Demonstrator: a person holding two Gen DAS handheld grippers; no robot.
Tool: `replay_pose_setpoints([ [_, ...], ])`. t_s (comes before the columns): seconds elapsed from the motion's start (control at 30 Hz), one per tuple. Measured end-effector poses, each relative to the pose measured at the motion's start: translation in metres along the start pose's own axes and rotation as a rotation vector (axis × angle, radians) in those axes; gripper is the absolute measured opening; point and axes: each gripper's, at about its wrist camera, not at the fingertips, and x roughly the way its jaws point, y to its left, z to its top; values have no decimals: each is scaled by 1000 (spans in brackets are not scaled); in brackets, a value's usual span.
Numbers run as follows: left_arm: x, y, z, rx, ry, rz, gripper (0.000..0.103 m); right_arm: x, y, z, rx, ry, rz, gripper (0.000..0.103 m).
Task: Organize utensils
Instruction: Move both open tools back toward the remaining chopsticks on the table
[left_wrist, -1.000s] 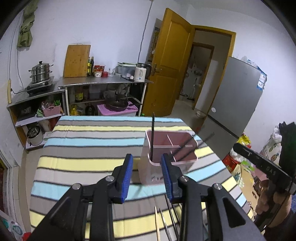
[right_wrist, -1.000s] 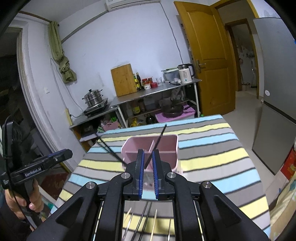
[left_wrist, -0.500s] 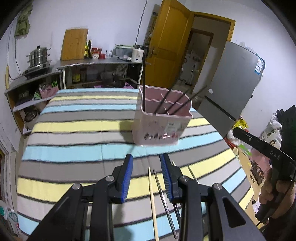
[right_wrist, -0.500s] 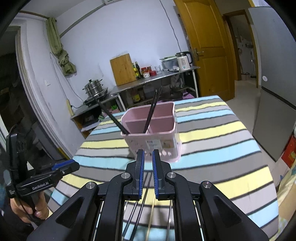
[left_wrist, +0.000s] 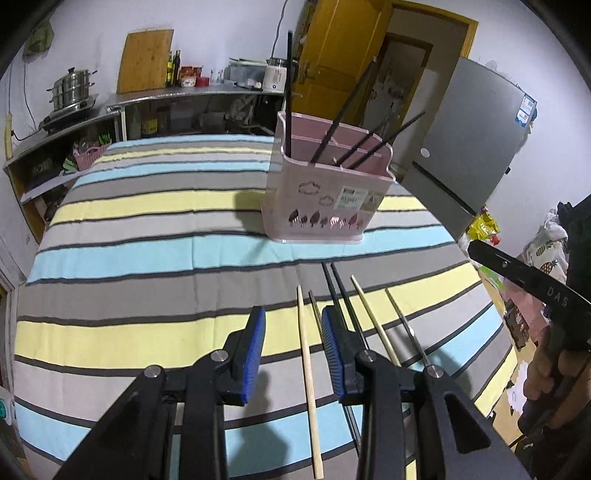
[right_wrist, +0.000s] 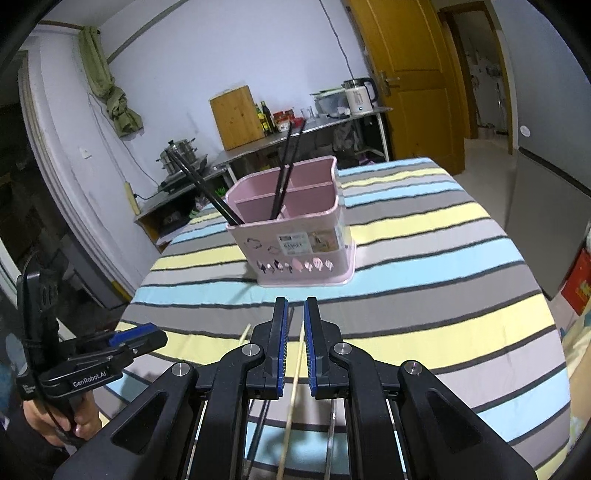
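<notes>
Your left gripper (left_wrist: 292, 345): jaws wide, empty, over loose chopsticks (left_wrist: 308, 365); your right gripper (right_wrist: 294, 352): jaws narrowly parted, empty; pink holder (right_wrist: 295, 229): black chopsticks (right_wrist: 284, 173) inside

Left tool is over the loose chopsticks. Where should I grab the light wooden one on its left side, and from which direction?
Take the light wooden chopstick mid-shaft, from straight above, fingers closing across its width. It lies flat on the striped tablecloth, between the open left tool's pads; a thin dark chopstick lies close on the right, so centre carefully.
</notes>
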Motion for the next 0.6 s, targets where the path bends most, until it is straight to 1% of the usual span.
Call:
replay_pose_setpoints([
  [0.37,39,-1,-13,13,107,-6,33,30,-12,-19,12,102,-26,9],
  [0.6,55,2,-13,5,140,-8,33,44,-14,-22,20,140,-25,9],
])
